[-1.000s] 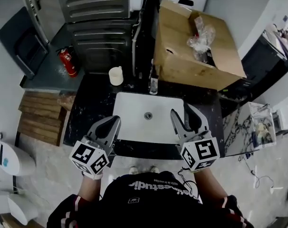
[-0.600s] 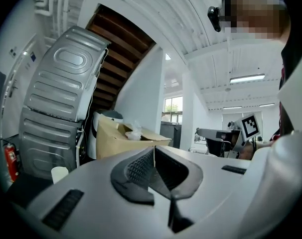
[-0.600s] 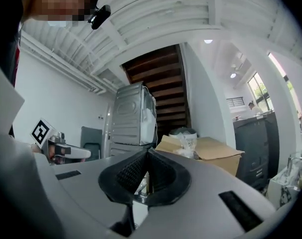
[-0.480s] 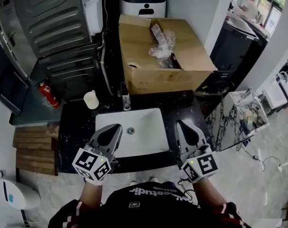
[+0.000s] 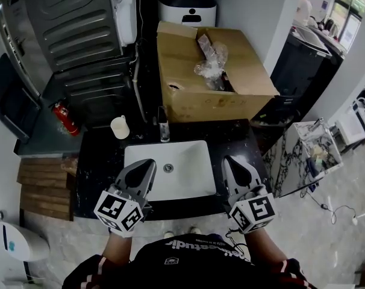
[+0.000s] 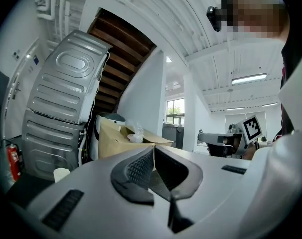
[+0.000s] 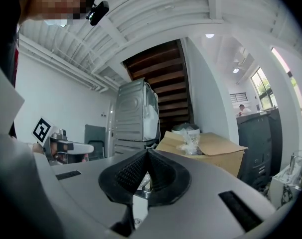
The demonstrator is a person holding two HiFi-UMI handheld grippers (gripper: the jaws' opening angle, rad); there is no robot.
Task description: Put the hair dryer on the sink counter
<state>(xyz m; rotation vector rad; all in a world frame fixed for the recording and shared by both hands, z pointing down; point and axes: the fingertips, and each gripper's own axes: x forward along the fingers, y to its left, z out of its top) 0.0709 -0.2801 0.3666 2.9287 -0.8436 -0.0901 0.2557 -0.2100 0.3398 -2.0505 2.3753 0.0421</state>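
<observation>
The black sink counter (image 5: 98, 161) with its white basin (image 5: 185, 161) lies just ahead of both grippers in the head view. No hair dryer shows plainly; a clear plastic-wrapped bundle (image 5: 211, 58) sits in the open cardboard box (image 5: 200, 104) behind the counter, its contents unclear. My left gripper (image 5: 149, 163) hovers over the basin's left edge, jaws together, empty. My right gripper (image 5: 228, 160) hovers at the basin's right edge, also shut on nothing. In the left gripper view the left gripper (image 6: 153, 149) has its pads meeting; in the right gripper view the right gripper (image 7: 147, 152) does too.
A white cup (image 5: 119, 127) and a faucet (image 5: 164, 131) stand at the counter's back edge. A grey washing machine (image 5: 74, 23) rises at the back left, with a red fire extinguisher (image 5: 65, 118) beside it. A white bin (image 5: 187, 8) stands behind the box. A marbled stand (image 5: 291, 158) is on the right.
The right gripper's jaws, wide apart a second ago, have come together. The head view has swung, bringing the box more toward the middle; both grippers stay over the basin's front.
</observation>
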